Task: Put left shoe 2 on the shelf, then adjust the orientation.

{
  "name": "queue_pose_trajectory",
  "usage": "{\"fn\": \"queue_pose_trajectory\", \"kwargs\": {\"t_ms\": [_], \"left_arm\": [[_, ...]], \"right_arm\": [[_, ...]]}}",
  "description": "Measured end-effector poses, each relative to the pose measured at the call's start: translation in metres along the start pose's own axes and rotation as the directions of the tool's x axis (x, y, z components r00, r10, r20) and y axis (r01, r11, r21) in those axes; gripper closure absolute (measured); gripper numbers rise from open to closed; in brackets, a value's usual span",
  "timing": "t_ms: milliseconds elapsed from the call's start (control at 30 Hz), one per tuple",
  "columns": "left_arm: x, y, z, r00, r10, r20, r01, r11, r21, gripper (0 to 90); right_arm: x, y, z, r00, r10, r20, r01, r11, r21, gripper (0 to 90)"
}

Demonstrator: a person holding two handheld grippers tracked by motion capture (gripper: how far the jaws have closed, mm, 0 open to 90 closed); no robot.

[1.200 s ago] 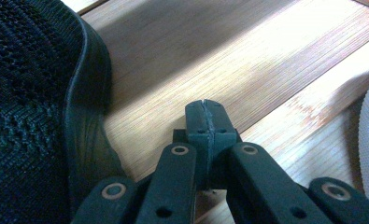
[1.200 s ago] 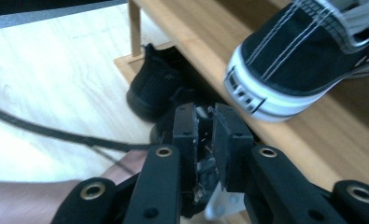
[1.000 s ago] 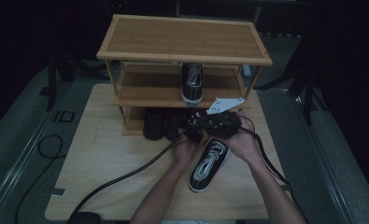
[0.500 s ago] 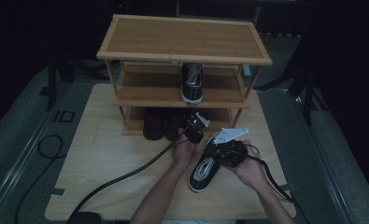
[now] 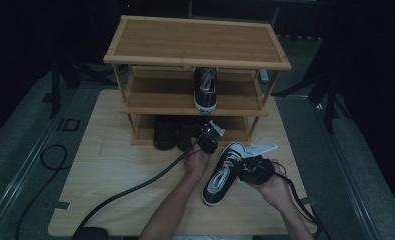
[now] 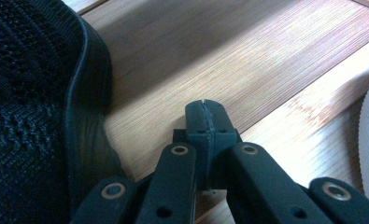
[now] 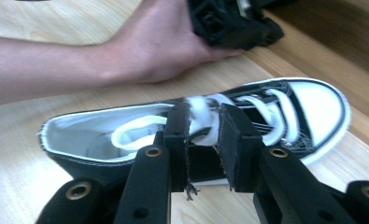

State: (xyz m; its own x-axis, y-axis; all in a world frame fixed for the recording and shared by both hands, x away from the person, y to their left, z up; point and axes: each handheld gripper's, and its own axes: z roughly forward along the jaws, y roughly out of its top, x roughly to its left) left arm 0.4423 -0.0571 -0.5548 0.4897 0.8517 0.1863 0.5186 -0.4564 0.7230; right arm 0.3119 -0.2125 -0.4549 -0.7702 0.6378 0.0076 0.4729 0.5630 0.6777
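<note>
A black-and-white sneaker (image 5: 220, 175) lies on the wooden table (image 5: 110, 175), toe toward the shoe rack (image 5: 195, 45). My right gripper (image 5: 242, 170) is low at the sneaker's right side. In the right gripper view its jaws (image 7: 205, 135) have just been opening and stand apart, with the sneaker's (image 7: 308, 107) near side wall and laces between them. My left gripper (image 5: 208, 139) rests by the rack's bottom shelf. Its jaws (image 6: 205, 116) are shut with nothing in them, beside a black mesh shoe (image 6: 32, 93).
A matching sneaker (image 5: 205, 90) stands on the rack's middle shelf, and a pair of dark shoes (image 5: 165, 132) sits on the bottom shelf. A black cable (image 5: 135, 187) trails from the left gripper across the table to its front edge.
My right gripper has come down and toward the person, from above the sneaker's toe to its right side. The sneaker and the left gripper have stayed in place.
</note>
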Motion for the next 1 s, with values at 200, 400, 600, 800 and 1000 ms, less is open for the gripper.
{"fn": "queue_pose_trajectory", "kwargs": {"t_ms": [200,400,600,800,1000], "left_arm": [[0.000,0.000,0.000,1.0000,0.000,0.001,0.000,1.0000,0.002,90.0],[0.000,0.000,0.000,1.0000,0.001,0.000,-0.001,1.0000,-0.001,90.0],[0.000,0.000,0.000,1.0000,0.000,0.001,0.000,1.0000,0.001,90.0],[0.001,0.000,0.000,1.0000,0.001,0.003,-0.001,1.0000,0.002,90.0],[0.001,0.000,0.000,0.9999,-0.008,0.007,0.008,1.0000,0.002,90.0]], "right_arm": [[0.021,0.001,0.018,0.9978,-0.042,-0.052,0.044,0.998,0.038,84.4],[0.024,-0.003,0.037,0.9956,-0.044,-0.083,0.052,0.994,0.097,88.4],[0.028,-0.004,0.045,0.9951,-0.052,-0.084,0.063,0.989,0.136,88.8],[0.030,-0.005,0.046,0.9962,-0.070,-0.051,0.078,0.981,0.178,90.0],[0.025,-0.010,0.042,0.9981,-0.050,-0.035,0.056,0.979,0.198,90.0]]}}
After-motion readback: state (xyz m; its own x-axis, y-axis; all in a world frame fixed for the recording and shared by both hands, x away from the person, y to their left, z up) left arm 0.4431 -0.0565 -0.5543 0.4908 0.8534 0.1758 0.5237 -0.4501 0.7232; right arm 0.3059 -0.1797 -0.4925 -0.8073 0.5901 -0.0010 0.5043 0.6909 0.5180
